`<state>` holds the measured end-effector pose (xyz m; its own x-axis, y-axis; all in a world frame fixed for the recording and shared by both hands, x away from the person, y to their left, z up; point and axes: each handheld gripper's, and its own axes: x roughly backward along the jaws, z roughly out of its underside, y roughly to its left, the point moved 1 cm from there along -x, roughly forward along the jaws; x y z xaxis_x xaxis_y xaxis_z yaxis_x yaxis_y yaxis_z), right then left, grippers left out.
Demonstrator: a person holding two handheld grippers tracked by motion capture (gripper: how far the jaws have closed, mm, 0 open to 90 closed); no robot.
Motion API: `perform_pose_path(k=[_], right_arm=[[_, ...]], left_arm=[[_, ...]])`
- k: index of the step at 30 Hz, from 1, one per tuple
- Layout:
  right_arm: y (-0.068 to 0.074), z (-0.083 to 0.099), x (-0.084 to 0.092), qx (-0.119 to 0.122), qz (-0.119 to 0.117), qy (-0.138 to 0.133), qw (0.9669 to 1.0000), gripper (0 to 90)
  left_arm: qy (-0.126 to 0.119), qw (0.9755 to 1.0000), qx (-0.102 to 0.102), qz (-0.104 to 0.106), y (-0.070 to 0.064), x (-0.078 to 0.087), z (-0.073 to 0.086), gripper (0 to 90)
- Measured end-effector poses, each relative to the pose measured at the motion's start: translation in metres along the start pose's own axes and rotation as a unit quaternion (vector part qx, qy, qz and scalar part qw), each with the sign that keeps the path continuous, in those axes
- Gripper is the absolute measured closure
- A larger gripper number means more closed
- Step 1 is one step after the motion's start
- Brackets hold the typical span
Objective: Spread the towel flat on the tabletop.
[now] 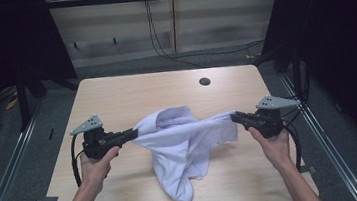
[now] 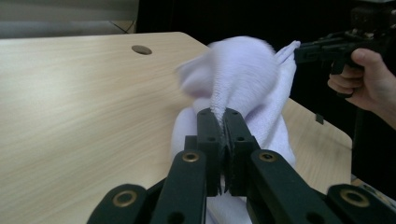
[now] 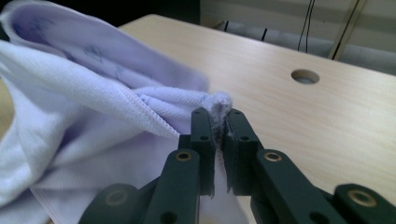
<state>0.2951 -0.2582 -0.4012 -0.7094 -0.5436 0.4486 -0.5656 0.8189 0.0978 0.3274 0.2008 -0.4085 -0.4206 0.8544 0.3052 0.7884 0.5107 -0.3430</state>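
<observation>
A pale lilac-white garment [image 1: 183, 145] hangs stretched between my two grippers above the wooden table [image 1: 115, 94], its lower part drooping onto the tabletop near the front edge. My left gripper [image 1: 133, 133] is shut on the garment's left end; in the left gripper view its jaws pinch a bunched fold of the garment [image 2: 243, 74] at my left gripper [image 2: 223, 114]. My right gripper [image 1: 233, 117] is shut on the right end, and in the right gripper view a hem of the garment [image 3: 93, 93] is clamped in my right gripper [image 3: 218, 114]. The right gripper [image 2: 299, 53] also appears across the cloth in the left gripper view.
A round cable hole [image 1: 204, 81] sits in the table's far right part. Black cables [image 1: 161, 47] run down the back wall to the floor. Dark frame posts [image 1: 22, 92] stand at both sides of the table.
</observation>
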Motion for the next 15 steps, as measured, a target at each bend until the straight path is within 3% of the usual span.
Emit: perform_pose_path(k=[4,8,9,15], right_arm=[[0.000,-0.023,0.000,-0.010,-0.013,-0.028,0.9995,83.4],[-0.003,-0.053,-0.006,-0.005,-0.011,-0.033,0.9994,83.4],[-0.003,-0.053,-0.006,-0.005,-0.011,-0.033,0.9994,83.4],[-0.020,-0.105,-0.016,-0.022,-0.003,-0.052,0.9984,83.5]], left_arm=[[-0.030,0.9995,0.012,-0.005,0.008,0.005,-0.011,87.4],[-0.038,0.9991,0.008,-0.019,0.012,0.005,-0.023,87.4],[-0.043,0.9988,0.006,-0.024,0.015,0.005,-0.032,87.4],[-0.041,0.9977,-0.013,-0.052,0.020,-0.002,-0.076,87.4]])
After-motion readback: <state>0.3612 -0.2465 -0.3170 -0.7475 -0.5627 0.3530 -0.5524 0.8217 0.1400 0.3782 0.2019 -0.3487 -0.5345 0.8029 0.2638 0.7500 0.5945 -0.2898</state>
